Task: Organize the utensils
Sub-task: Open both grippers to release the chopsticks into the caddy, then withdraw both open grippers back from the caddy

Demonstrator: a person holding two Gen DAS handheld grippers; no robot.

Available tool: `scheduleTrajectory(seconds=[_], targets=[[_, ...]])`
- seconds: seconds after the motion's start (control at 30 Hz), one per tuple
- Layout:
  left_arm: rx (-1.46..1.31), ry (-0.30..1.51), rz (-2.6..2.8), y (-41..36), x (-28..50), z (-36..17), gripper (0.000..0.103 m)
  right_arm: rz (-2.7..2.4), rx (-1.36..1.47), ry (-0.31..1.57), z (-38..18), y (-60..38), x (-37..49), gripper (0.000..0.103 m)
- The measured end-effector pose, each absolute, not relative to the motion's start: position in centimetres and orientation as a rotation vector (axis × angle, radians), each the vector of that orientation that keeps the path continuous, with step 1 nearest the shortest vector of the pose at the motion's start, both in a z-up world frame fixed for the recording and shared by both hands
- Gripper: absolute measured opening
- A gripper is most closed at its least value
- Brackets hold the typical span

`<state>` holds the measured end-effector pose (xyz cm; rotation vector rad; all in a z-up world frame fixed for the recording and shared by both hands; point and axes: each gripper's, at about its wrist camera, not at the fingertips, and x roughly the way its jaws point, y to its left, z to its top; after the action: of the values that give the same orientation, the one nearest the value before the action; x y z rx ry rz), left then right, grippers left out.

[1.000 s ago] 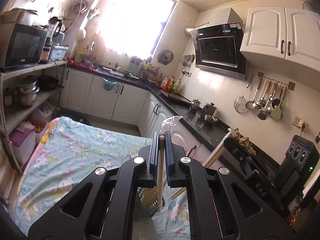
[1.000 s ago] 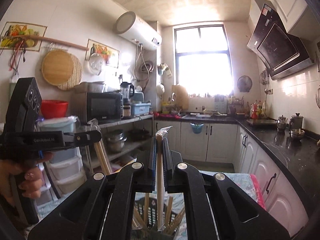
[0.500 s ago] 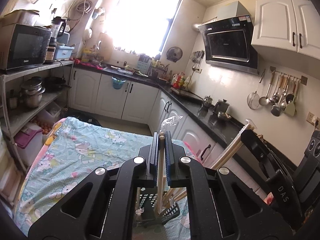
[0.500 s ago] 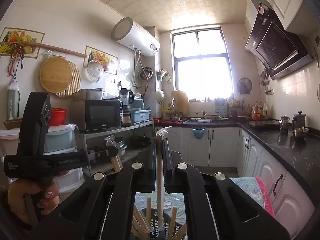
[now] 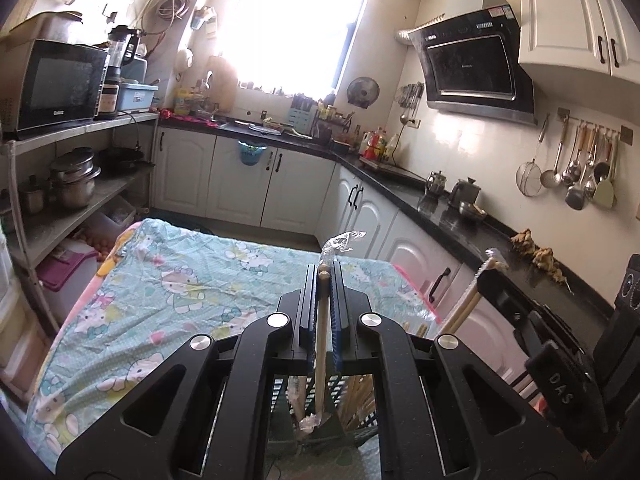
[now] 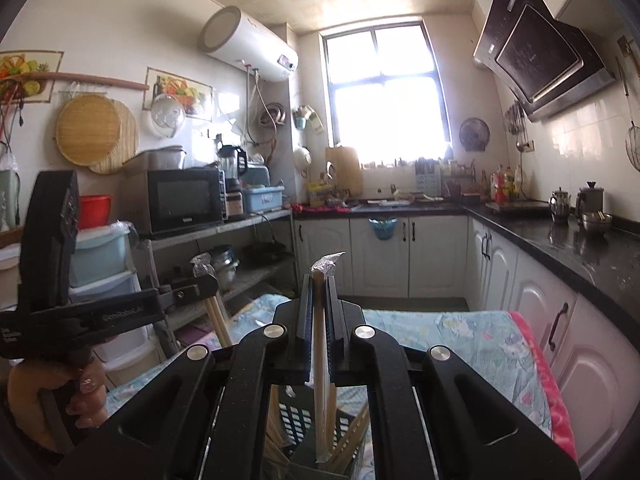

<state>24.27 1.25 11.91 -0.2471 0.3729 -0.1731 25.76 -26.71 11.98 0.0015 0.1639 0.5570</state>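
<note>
Wooden chopsticks [image 5: 320,320], still in their clear wrapper, stand nearly upright between the clenched jaws of the left tool [image 5: 324,280], which has sunk over the last second, so their lower ends now reach into the dark slotted basket [image 5: 280,396] on the bench [image 5: 160,280]. The right tool [image 6: 319,280], likewise clamped on a wrapped pair [image 6: 322,360] with its long axis vertical and crimped wrapper end up, has dropped too, tips inside the basket among other sticks. Judging by this, both pairs look ready to release.

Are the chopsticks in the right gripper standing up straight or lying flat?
Standing up. The wrapped chopsticks run almost straight up between the right gripper's shut fingers, their lower end down over the black basket.
</note>
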Motion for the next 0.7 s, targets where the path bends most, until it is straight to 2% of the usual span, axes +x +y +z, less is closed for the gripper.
scheduleTrajectory(seconds=[0.23, 0.3, 0.43, 0.63, 0.7], targets=[[-0.238, 0.428, -0.185, 1.0, 24.6, 10.0, 0.004, 0.532, 0.009, 0.233, 10.1, -26.5, 26.5, 0.009], [-0.242, 0.437, -0.188, 1.1, 24.4, 9.7, 0.012, 0.528, 0.011, 0.241, 9.9, -26.6, 26.4, 0.015], [-0.246, 0.439, -0.197, 1.4, 23.9, 9.6, 0.020, 0.530, 0.008, 0.250, 9.8, -26.7, 25.8, 0.021], [-0.250, 0.410, -0.210, 1.9, 22.2, 10.7, 0.040, 0.527, -0.008, 0.241, 10.2, -27.1, 24.3, 0.038], [-0.251, 0.398, -0.209, 2.1, 21.5, 11.1, 0.049, 0.524, -0.011, 0.239, 10.4, -27.3, 23.6, 0.042]])
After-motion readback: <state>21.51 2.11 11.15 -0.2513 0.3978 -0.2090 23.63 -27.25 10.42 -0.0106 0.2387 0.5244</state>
